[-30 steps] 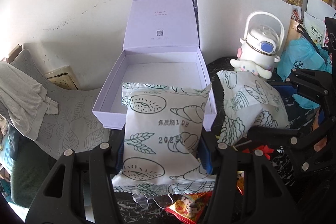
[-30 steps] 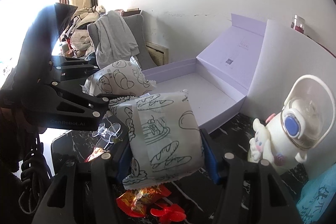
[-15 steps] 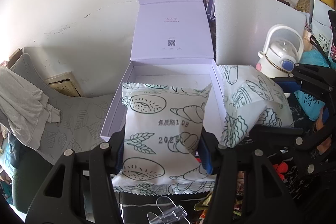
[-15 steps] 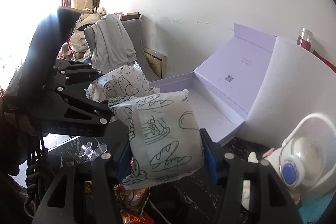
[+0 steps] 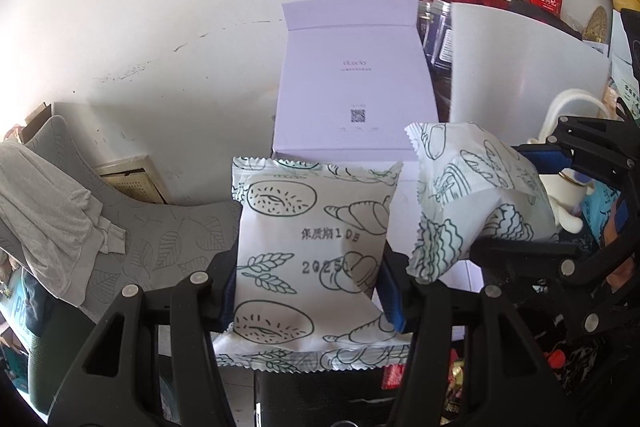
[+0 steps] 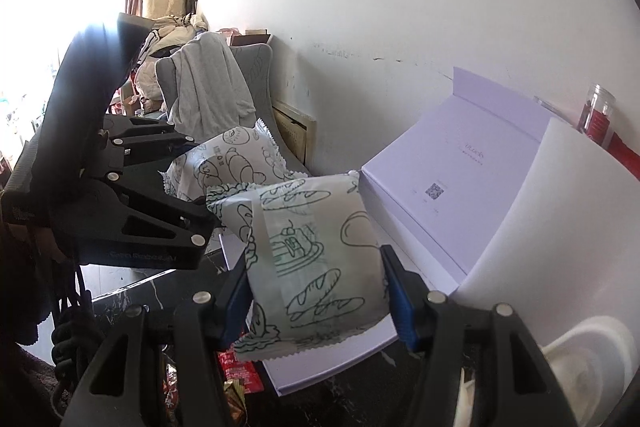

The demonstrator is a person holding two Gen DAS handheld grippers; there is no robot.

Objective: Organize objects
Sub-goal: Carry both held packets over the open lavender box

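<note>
Both tools have carried their packets up and forward over the last second; the box (image 5: pixel 352 83) now fills less of the floor view and more of the lid, so both cameras sit higher and closer to it. The open purple box sits on the dark worktop (image 6: pixel 120 299) against the wall, lid upright, tray showing nothing inside where visible.

Left tool (image 5: pixel 308 291): clamped on the left packet (image 5: pixel 312 255), held flat-on, in front of the box's near wall, above it. Right tool (image 6: pixel 316 291): clamped on the right packet (image 6: pixel 316 255), over the box's near corner. From the left view the right packet hangs just beside the left one, near but apart.

The mug (image 6: pixel 592 359) has slid to the frame edge in the right view as that tool moved in; red snack wrappers (image 6: pixel 236 371) remain on the worktop below.

Judgement: transport phase nearly over, both packets at the tray rim. Next is lowering each into the tray and releasing, one side each so they don't overlap. Risk: soft packets may catch on the near wall.
</note>
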